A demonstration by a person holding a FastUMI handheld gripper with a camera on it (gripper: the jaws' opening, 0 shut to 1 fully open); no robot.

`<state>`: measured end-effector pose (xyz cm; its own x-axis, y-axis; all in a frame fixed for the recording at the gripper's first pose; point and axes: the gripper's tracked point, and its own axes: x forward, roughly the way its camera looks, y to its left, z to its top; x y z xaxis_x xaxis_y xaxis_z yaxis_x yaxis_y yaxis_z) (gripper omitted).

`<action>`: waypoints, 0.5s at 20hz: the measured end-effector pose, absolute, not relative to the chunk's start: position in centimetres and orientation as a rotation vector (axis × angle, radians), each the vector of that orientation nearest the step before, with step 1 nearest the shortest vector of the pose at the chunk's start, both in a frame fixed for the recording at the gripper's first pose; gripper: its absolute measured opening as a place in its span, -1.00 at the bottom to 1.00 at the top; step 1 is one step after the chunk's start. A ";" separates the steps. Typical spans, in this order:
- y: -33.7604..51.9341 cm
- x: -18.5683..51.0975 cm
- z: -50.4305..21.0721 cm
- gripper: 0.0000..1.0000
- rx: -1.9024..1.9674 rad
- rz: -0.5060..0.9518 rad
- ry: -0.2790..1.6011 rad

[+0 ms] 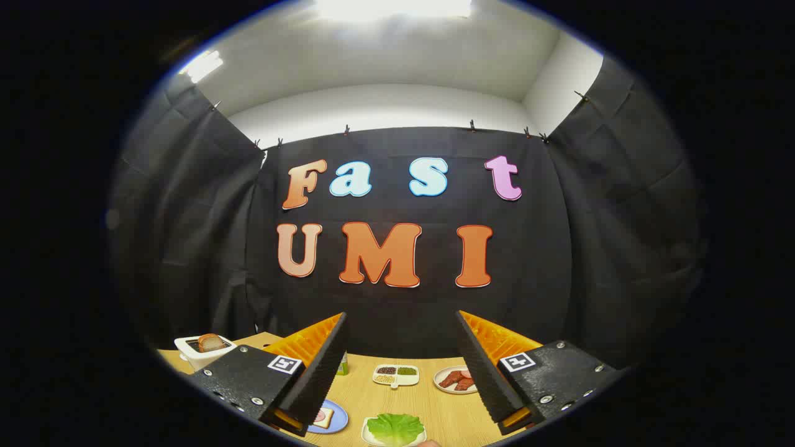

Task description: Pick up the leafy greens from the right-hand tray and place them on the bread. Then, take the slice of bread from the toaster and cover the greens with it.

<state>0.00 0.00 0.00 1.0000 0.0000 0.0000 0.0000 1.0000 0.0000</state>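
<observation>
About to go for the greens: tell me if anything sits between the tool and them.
Nothing visible does. The tool is open, and the leafy greens lie on their tray between the fingers, with bare table around them. The bread on the blue plate sits beside the left finger.

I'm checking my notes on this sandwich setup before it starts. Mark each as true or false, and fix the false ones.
1. The hand-held gripper is open with nothing between its fingers. True.
2. The green leafy lettuce already lies on the bread. False: it sits in its white tray.
3. A browned bread slice stands in the white toaster. True.
4. The round blue plate is bare. False: it holds a bread slice.
</observation>
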 end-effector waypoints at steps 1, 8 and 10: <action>0.1 0.1 -0.1 1.00 0.001 0.004 0.001; 0.3 0.5 -0.7 1.00 0.025 0.023 0.011; 0.1 0.6 -0.7 1.00 0.034 0.019 0.008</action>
